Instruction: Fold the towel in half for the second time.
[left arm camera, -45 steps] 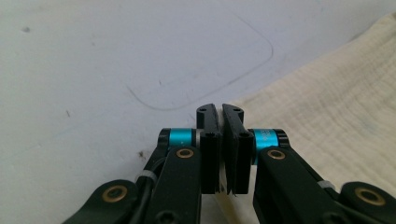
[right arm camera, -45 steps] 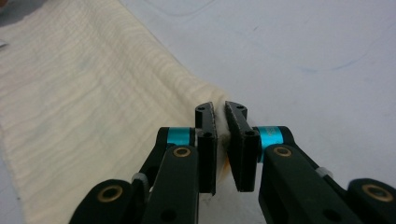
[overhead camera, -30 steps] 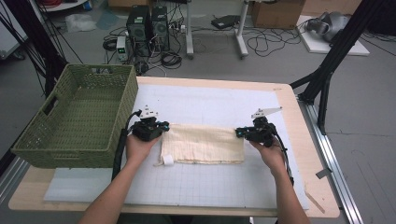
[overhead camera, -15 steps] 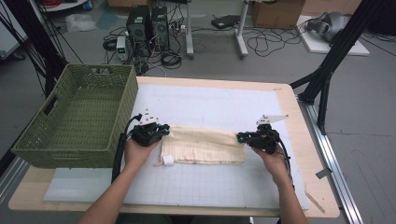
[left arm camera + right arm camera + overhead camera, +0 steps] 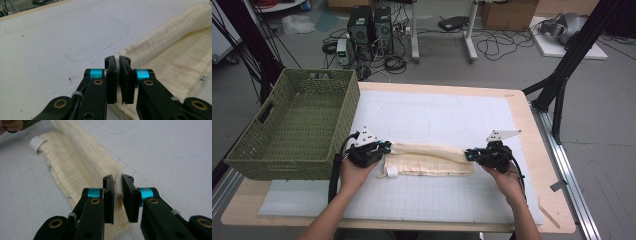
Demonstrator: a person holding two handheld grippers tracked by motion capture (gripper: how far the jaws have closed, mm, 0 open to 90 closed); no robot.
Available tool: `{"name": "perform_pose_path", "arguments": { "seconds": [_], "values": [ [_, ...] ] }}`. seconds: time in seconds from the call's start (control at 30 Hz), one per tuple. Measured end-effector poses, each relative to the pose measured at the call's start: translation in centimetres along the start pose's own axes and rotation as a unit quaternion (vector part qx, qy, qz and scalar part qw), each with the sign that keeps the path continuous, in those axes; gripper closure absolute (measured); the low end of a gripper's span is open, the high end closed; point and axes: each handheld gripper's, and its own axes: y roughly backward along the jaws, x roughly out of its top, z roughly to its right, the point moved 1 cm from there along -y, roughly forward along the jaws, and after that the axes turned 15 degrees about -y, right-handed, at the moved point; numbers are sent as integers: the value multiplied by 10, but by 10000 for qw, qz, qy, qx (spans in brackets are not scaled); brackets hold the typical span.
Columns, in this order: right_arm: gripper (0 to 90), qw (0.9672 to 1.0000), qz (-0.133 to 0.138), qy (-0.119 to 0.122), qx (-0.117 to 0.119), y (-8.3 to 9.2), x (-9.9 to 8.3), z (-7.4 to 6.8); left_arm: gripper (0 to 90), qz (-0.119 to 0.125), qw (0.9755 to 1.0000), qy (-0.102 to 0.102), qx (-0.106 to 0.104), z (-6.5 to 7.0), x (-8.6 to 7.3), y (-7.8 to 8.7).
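While each tool (image 5: 384, 148) (image 5: 468, 155) pinches one end, the cloth (image 5: 429, 159) (cream, folded) stretches between them.

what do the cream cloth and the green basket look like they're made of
The folded cream cloth looks like a soft woven cotton, perhaps a waffle or ribbed towel: the gripper views show a fine ridged texture, a matte nap and a white sewn-in label. The green rectangular basket looks like woven plastic or painted wicker: an even open weave with cut-out handles. Which of the two cannot be told from its look.

Past my table lies grey floor (image 5: 607, 165) with tangled cables (image 5: 499, 47), computer towers (image 5: 372, 25) and cardboard boxes (image 5: 509, 12).
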Motion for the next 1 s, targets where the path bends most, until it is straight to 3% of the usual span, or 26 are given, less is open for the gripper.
{"name": "perform_pose_path", "arguments": {
  "seconds": [0.33,0.53,0.73,1.0],
  "values": [
    [791,10000,-56,4,5,1,-10,-3,845,-19,9997,-1,-227,14,-11,10],
    [741,9999,-144,-23,12,4,-20,-4,841,-163,9991,-134,-373,19,-13,13],
    [637,9998,155,-96,113,17,-14,-6,837,-205,9987,-180,-425,22,-13,14],
    [630,9989,346,-43,305,19,1,-18,837,-234,9985,-168,-475,26,-17,13]
  ]
}}
